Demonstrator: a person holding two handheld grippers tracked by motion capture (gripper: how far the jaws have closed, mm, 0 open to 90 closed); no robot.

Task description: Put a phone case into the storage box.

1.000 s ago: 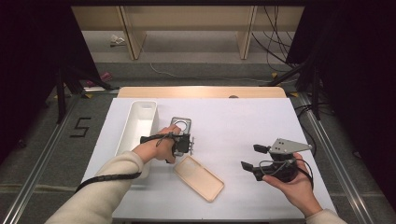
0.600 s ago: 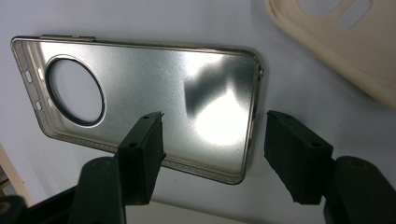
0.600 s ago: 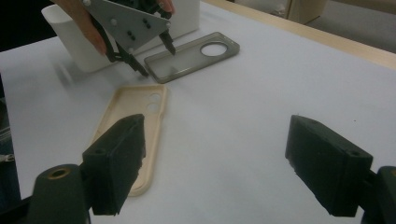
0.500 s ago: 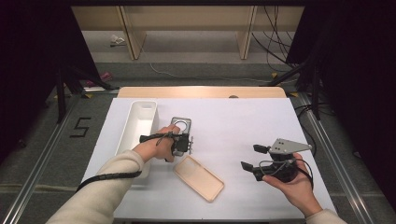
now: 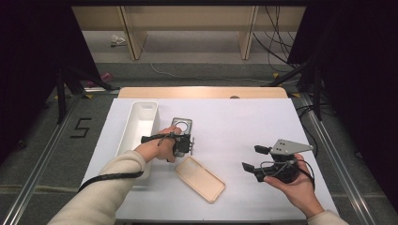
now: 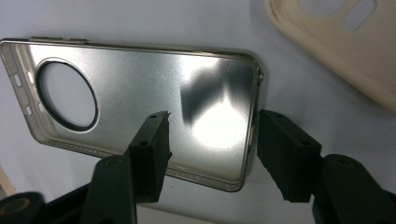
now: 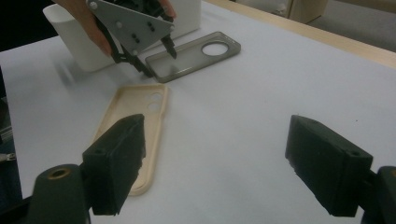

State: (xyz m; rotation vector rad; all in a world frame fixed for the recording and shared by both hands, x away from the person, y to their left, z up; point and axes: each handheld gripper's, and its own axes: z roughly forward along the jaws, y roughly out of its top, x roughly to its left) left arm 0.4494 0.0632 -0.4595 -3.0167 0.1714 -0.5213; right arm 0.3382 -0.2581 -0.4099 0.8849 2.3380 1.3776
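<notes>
A grey translucent phone case [image 5: 182, 125] lies open side up on the white table. My left gripper [image 5: 184, 138] is down at its near end. In the left gripper view the gripper [image 6: 212, 123] straddles the case's [image 6: 140, 88] end wall, one jaw inside the shell and the other just outside. The jaws have just been closing, but a wide gap remains and the pads do not press on the wall. My right gripper [image 5: 253, 158] is held over the table's right side, open with nothing between its fingers [image 7: 116, 154].
A beige phone case [image 5: 200, 179] lies open side up just in front of the grey one. A long white bin [image 5: 141, 122] stands at the left of the table. A wooden strip [image 5: 202, 92] runs along the far edge.
</notes>
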